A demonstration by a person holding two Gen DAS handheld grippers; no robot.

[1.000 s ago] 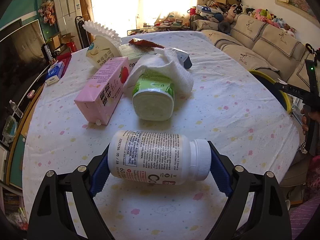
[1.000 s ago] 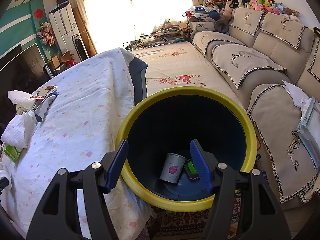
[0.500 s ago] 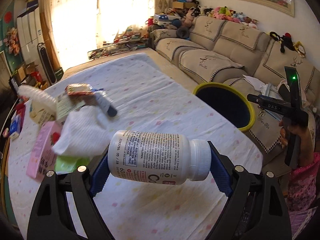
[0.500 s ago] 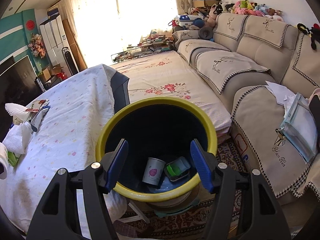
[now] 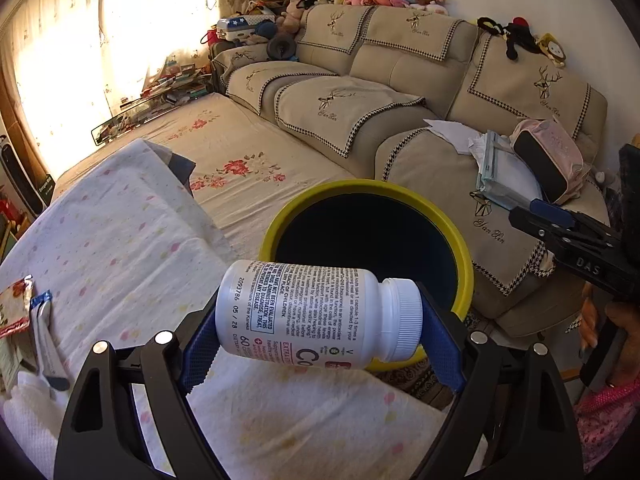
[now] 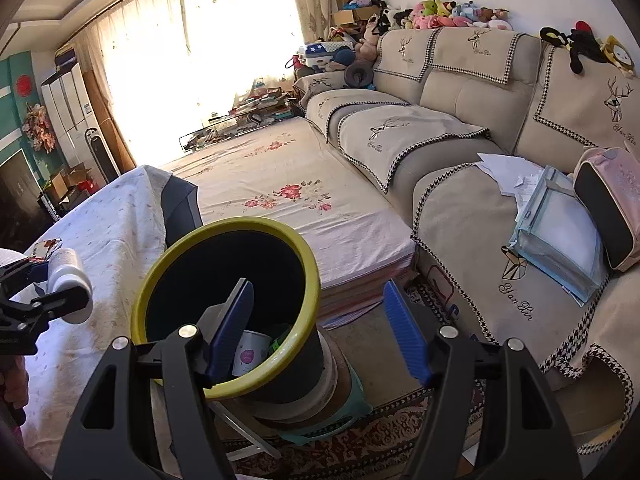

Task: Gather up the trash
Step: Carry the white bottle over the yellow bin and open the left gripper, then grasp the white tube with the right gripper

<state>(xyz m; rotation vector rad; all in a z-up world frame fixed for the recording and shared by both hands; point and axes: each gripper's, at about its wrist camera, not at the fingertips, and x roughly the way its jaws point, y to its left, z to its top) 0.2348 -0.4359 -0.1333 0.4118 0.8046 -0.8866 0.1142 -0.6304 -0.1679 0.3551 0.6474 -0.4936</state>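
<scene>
Sunlit curtains glow behind a beige sofa [image 5: 400, 80] with deer-print covers, soft toys lined along its back. Beside the sofa, a table under a white cloth with pastel dots [image 5: 120, 248] carries leftover litter at its far left edge. Just off the table's corner stands a round bin with a yellow rim and dark inside [image 5: 280, 220], raised on a stool, a paper cup [image 6: 252, 354] already at its bottom.

The left gripper [image 5: 320, 320] clamps a white plastic pill bottle [image 5: 304, 316] sideways, cap to the right, near the bin's rim but not yet clearly over its mouth. The right gripper [image 6: 320, 328] hangs empty near the bin, jaws apart.

The step in hand looks like carrying the bottle to the bin; next, centre it above the opening and release.
</scene>
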